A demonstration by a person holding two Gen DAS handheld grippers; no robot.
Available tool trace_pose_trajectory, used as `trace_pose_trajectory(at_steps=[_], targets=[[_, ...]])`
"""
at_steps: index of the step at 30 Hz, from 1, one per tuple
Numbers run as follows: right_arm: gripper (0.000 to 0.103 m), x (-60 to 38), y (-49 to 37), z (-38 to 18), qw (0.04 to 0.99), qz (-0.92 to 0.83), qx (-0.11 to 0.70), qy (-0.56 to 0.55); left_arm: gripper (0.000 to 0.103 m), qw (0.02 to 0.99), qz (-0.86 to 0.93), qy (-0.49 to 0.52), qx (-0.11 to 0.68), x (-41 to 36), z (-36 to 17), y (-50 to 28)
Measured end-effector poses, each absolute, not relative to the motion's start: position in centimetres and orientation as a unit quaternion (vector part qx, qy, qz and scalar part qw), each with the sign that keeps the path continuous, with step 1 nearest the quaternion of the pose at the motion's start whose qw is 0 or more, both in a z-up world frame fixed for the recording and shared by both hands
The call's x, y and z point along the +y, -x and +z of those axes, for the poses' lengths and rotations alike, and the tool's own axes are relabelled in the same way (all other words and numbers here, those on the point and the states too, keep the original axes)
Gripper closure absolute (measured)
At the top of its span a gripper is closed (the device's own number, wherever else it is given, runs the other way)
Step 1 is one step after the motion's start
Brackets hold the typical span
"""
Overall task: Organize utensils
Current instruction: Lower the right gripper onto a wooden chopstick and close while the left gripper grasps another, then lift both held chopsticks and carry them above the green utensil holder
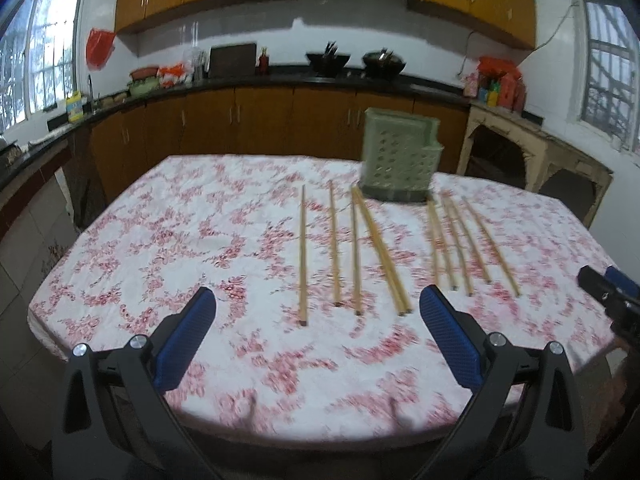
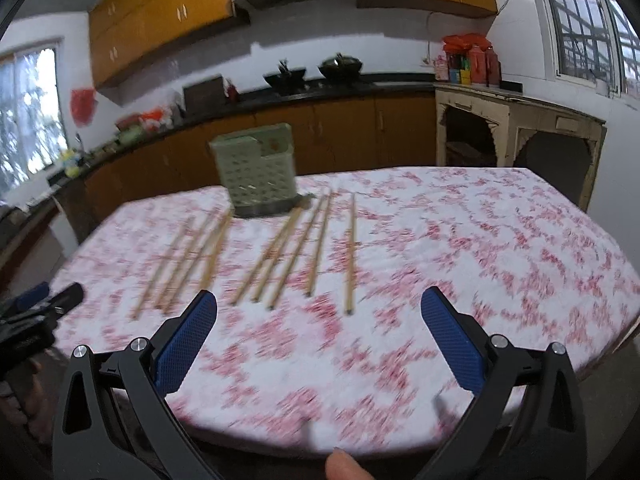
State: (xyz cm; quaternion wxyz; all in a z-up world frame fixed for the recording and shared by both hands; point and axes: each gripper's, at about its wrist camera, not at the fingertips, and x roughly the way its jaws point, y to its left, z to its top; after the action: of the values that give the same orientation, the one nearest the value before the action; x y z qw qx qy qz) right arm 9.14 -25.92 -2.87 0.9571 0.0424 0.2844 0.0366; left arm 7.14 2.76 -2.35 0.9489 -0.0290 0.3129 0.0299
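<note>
Left claw (image 1: 316, 304) and right claw (image 2: 318, 304) both spread wide, holding nothing, hovering low over the near table (image 1: 160, 240) edge. Blue ribbed pads (image 1: 188, 340). Past them, ten thin wooden chopsticks (image 1: 303, 256) flat on pink floral cloth, fanned out. Behind those, one green perforated plastic holder (image 1: 398, 160), upright.

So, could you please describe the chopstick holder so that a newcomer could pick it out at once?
Find the table with the pink floral cloth. At its far side, just beyond the chopsticks lying in rows, stands the holder. It is the only upright thing there: a pale green plastic box with perforated walls on a dark base.
</note>
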Motion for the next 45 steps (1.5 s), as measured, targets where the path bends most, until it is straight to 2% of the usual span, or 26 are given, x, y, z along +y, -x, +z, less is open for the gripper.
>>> trace_pose_trajectory(at_steps=[2, 4, 6, 10, 17, 20, 22, 23, 25, 26, 27, 30, 38, 45], targets=[[0.010, -25.9, -11.4, -3.7, 0.952, 0.027, 0.304, -0.032, 0.004, 0.942, 0.035, 0.029, 0.332, 3.6, -3.2, -9.3], [0.019, -26.4, -13.7, -4.8, 0.943, 0.018, 0.332, -0.032, 0.010, 0.936, 0.034, 0.032, 0.350, 4.4, -4.1, -11.2], [0.024, -27.4, -15.8, -6.1, 0.931, 0.012, 0.360, -0.052, 0.024, 0.930, 0.032, 0.036, 0.365, 4.9, -4.9, -12.9], [0.041, -28.5, -18.8, -8.3, 0.909, 0.010, 0.407, -0.090, 0.040, 0.915, 0.025, 0.042, 0.399, 5.6, -6.9, -16.1], [0.050, -27.9, -20.7, -9.7, 0.905, 0.008, 0.421, -0.067, 0.064, 0.894, 0.022, 0.034, 0.447, 5.5, -9.9, -18.8], [0.057, -27.4, -21.2, -10.2, 0.903, 0.008, 0.427, -0.057, 0.067, 0.896, 0.023, 0.022, 0.443, 5.1, -10.0, -19.1], [0.066, -27.2, -21.7, -10.4, 0.904, 0.002, 0.424, -0.048, 0.074, 0.896, 0.024, 0.016, 0.443, 4.8, -10.0, -19.5], [0.067, -26.9, -21.7, -10.4, 0.905, -0.003, 0.423, -0.036, 0.078, 0.896, 0.026, 0.011, 0.443, 4.7, -10.0, -19.7], [0.085, -26.7, -22.2, -10.4, 0.904, -0.003, 0.425, -0.035, 0.087, 0.896, 0.026, 0.009, 0.444, 4.7, -10.0, -20.2], [0.089, -26.8, -22.5, -10.4, 0.903, -0.004, 0.427, -0.038, 0.093, 0.895, 0.026, 0.011, 0.446, 4.8, -10.0, -20.7], [0.095, -26.9, -23.1, -10.3, 0.901, -0.006, 0.432, -0.042, 0.095, 0.893, 0.025, 0.013, 0.449, 4.9, -9.9, -21.2], [0.096, -27.4, -24.5, -10.2, 0.898, -0.010, 0.436, -0.055, 0.095, 0.892, 0.027, 0.014, 0.452, 5.2, -9.9, -22.9], [0.096, -28.8, -26.8, -10.5, 0.906, -0.027, 0.418, -0.060, 0.095, 0.898, 0.020, 0.014, 0.440, 6.4, -10.1, -25.8], [0.095, -29.1, -26.3, -10.5, 0.908, -0.025, 0.414, -0.065, 0.091, 0.902, -0.007, 0.019, 0.432, 6.8, -10.1, -24.8]])
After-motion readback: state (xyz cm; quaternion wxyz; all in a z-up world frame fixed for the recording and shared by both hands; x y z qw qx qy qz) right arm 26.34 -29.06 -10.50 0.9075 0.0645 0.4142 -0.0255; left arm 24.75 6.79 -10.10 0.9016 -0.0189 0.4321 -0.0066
